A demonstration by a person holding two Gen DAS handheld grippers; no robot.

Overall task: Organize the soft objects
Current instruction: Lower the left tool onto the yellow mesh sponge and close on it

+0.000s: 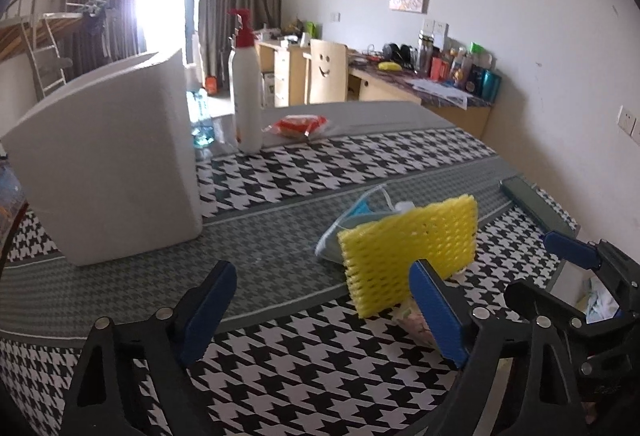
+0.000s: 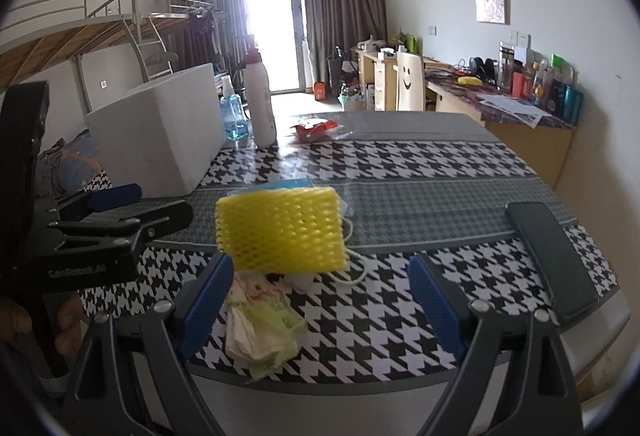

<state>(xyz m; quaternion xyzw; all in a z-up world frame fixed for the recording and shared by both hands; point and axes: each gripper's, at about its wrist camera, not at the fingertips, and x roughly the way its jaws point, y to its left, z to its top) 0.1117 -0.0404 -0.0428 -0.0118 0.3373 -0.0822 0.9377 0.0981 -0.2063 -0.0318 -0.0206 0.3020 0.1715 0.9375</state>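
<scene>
Yellow foam mesh sleeve [image 2: 280, 230] stands on the houndstooth counter [image 2: 420, 172]; beside it, both grippers' jaws gape empty: left gripper [image 1: 324, 310], right gripper [image 2: 322, 302].

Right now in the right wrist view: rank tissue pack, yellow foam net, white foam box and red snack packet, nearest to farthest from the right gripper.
1. Tissue pack: on the table, by the right gripper's left finger.
2. Yellow foam net: just beyond it, centre.
3. White foam box: further back, left.
4. Red snack packet: far end of the table, behind the box's front.
</scene>
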